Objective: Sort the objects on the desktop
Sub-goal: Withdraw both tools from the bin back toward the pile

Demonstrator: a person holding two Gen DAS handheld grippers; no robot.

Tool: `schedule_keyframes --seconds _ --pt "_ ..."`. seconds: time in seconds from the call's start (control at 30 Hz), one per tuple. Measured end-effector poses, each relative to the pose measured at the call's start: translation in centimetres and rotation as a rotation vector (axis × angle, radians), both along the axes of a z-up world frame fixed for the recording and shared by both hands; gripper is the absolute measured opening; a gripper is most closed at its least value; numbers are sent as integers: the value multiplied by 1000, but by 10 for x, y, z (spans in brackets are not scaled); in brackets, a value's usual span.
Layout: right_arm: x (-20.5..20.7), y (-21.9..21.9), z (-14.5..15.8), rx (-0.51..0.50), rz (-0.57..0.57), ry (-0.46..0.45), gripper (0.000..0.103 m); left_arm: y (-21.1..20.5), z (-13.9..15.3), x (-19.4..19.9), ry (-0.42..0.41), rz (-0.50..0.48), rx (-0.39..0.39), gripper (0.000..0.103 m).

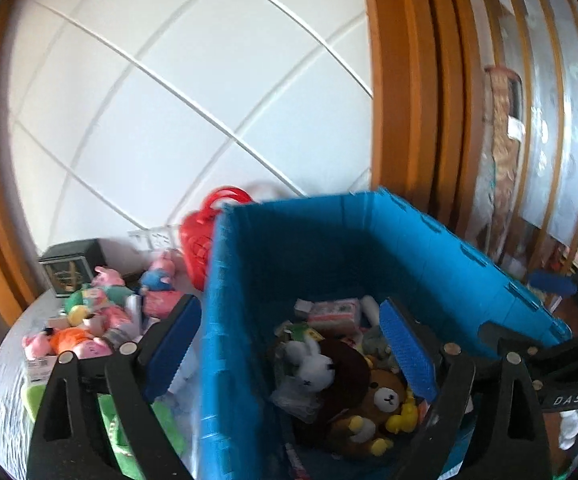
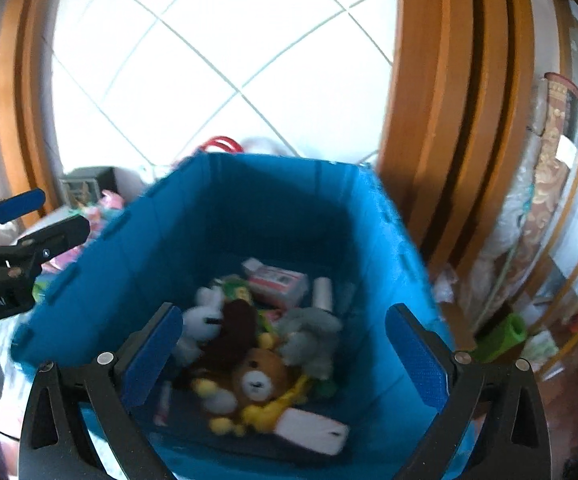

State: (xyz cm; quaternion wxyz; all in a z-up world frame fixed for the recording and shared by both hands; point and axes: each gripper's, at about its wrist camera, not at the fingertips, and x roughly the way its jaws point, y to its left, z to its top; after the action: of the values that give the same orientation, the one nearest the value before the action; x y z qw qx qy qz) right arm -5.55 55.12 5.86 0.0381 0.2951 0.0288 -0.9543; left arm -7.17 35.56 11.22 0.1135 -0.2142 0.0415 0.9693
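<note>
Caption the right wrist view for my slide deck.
Open right gripper poised above the blue bin holding a brown bear plush.

Bright daylight washes my view; the white tiled wall (image 2: 217,60) glares, nearly blown out. Motion blur smears the blue bin (image 2: 389,248). Fisheye bends the edges, corners go black.

My left gripper (image 1: 293,354) has its jaws spread wide, nothing between the blue pads (image 1: 407,350), and it points forward and a little downward. My right gripper (image 2: 285,356) is spread wide too, empty, tilted downward somewhat more. From the right wrist camera, the left gripper shows at nine o'clock, jaws parted.
</note>
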Motion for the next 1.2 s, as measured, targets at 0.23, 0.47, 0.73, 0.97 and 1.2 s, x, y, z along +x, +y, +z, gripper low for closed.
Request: schedule_keyframes --seconds 0.23,0.47,0.73,0.97,1.2 --pt "13 -53 5 -78 110 74 103 -77 3 32 76 163 -1 100" --pt "19 -129 13 -131 208 116 103 -179 -13 42 75 308 20 100" --pt "24 -268 3 -46 248 92 103 -328 -60 30 -50 371 -9 100" --pt "7 -367 -31 -97 191 -22 103 -437 -113 12 -189 339 -57 100" --pt "-9 -392 -89 -103 80 -220 103 -467 -168 -8 -336 263 -46 100"
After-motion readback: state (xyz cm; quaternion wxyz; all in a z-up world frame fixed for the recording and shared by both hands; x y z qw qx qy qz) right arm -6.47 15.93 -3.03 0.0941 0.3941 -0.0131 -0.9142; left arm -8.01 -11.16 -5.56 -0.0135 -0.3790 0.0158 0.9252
